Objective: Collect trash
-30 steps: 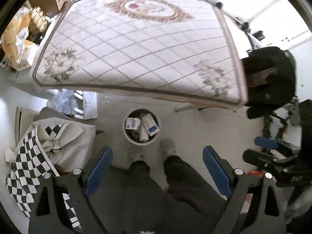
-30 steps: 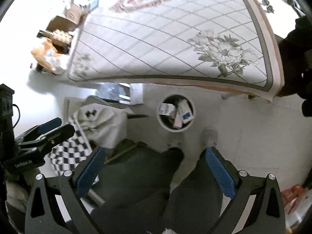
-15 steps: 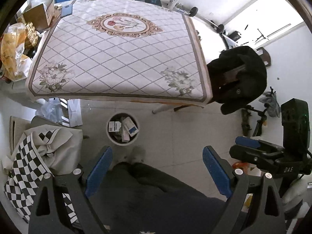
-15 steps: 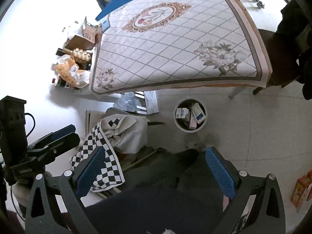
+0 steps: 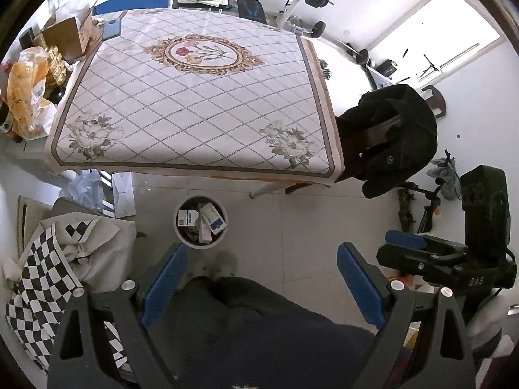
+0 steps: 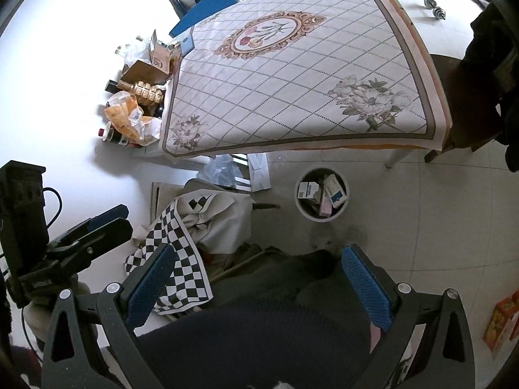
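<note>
While both cameras look down from high above the floor, the left gripper [image 5: 261, 280] fills the bottom of its frame with its blue-padded jaws spread wide and nothing between them, and the right gripper [image 6: 259, 280] stands equally wide apart and empty. The white bin [image 5: 200, 221] sits on the tiled floor just below the near edge of the tabletop [image 5: 194, 103], left of centre in the left view and right of centre in the right view [image 6: 321, 197]; several small boxes [image 5: 212, 222] lie inside it. A checkered cloth [image 5: 48, 269] lies crumpled at lower left, and a black jacket [image 5: 399, 136] hangs over a chair at the right.
</note>
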### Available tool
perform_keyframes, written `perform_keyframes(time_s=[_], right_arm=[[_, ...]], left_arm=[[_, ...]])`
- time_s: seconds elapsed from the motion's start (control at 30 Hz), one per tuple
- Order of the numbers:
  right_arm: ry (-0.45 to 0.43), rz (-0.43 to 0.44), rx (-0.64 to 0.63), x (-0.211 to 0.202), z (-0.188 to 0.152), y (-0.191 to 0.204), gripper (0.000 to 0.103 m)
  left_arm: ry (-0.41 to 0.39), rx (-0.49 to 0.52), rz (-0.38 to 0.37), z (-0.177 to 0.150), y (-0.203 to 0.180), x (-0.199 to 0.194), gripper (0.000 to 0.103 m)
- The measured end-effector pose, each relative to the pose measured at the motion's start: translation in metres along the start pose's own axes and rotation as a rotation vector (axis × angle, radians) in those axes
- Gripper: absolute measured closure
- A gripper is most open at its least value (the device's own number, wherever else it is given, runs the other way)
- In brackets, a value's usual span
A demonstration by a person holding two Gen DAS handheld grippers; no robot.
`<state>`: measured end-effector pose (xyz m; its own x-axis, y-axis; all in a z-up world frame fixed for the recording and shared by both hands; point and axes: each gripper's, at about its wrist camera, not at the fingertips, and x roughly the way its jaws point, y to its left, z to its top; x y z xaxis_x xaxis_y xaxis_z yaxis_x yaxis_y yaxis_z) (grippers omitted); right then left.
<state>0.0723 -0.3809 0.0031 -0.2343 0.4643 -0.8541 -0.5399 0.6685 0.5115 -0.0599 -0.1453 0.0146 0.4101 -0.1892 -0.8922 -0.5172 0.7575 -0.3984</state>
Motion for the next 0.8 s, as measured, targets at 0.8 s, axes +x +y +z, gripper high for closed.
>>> perform_keyframes(time_s=[0.8], right_arm=[[0.017, -0.003, -0.009, -0.0068, 0.0064, -0.0059, 0.000]], left_arm=[[-0.014, 0.005, -0.012, 0.0039, -0.0092, -0.0006, 0.000]])
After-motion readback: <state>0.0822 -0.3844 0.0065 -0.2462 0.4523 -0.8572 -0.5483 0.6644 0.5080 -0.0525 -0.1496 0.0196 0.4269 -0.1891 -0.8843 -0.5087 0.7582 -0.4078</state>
